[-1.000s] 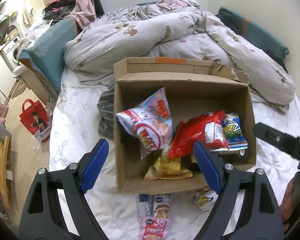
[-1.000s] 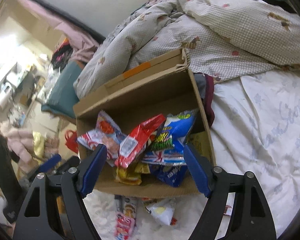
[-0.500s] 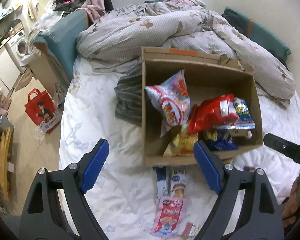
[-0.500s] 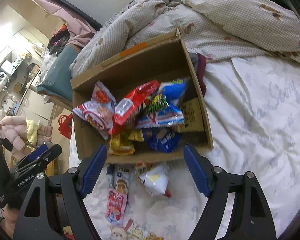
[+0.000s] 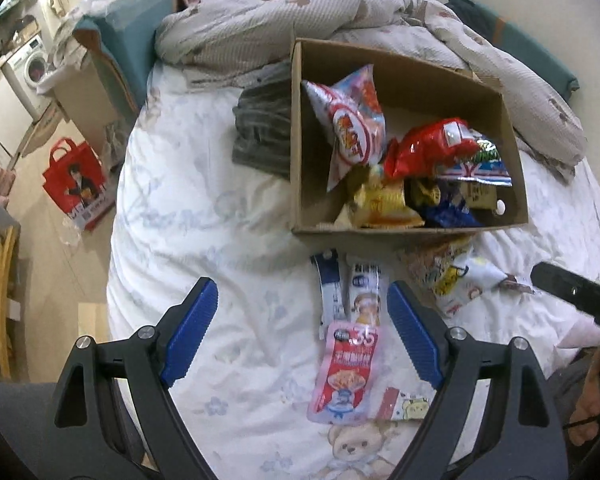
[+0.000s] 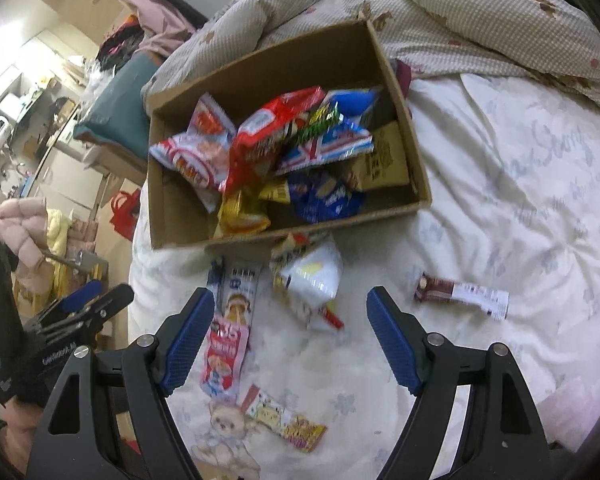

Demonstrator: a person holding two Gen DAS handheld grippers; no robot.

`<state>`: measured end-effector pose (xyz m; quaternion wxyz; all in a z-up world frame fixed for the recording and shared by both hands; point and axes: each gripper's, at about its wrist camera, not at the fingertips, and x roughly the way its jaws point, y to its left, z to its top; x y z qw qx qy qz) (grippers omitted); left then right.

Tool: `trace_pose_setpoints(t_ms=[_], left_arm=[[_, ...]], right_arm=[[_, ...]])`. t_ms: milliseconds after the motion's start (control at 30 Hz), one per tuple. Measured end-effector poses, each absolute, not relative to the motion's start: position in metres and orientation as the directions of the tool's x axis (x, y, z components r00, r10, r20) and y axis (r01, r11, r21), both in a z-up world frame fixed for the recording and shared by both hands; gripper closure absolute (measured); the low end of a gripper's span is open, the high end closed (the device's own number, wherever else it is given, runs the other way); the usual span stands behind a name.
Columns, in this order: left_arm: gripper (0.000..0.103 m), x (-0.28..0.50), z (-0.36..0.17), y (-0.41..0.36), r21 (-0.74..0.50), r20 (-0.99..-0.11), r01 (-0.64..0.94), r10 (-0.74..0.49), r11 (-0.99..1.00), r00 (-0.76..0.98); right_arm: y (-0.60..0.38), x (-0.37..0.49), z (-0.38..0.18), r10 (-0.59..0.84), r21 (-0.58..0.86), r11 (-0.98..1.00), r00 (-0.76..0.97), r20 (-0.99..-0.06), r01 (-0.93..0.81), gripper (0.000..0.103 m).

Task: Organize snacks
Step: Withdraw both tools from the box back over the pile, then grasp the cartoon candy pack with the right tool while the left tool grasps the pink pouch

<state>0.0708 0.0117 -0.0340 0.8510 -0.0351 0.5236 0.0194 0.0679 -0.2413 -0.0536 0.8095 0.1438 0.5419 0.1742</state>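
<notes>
Right gripper point(image 6: 290, 334) open above loose snacks point(image 6: 226, 350); box point(image 6: 404, 128) beyond.

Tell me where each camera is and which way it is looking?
Left wrist: on the left gripper, looking down at the bed and cardboard box; its open blue fingers show.
Right wrist: on the right gripper, looking down at loose snacks; the left gripper shows beside it.
Shared: the box and pink pouch.

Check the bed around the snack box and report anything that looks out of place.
Several snacks lie loose on the sheet outside the cardboard box: a pink pouch, a white packet right by the box's front wall, a brown bar off alone to the right, and a small yellow packet nearest the camera. Both claws are open and empty.
</notes>
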Motion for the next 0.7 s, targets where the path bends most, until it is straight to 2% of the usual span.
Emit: trace_pose_setpoints(t_ms=[467,567,700], left_arm=[[0.019,0.070,-0.049,0.031,-0.097,-0.913,-0.158,-0.025,0.983,0.408],[0.019,0.071,-0.051,0.034,-0.101,-0.916,-0.170,-0.026,0.980,0.400],[0.019,0.070,-0.055,0.038,-0.115,-0.925,-0.185,-0.037,0.976,0.378]], right_arm=[[-0.243,0.051,-0.094,0.448,0.445,0.893,0.199,-0.872,-0.063,0.022],[-0.211,0.043,-0.114,0.431,0.416,0.892,0.052,-0.901,-0.179,0.022],[-0.154,0.014,-0.141,0.251,0.254,0.864,-0.065,-0.966,-0.434,0.022]])
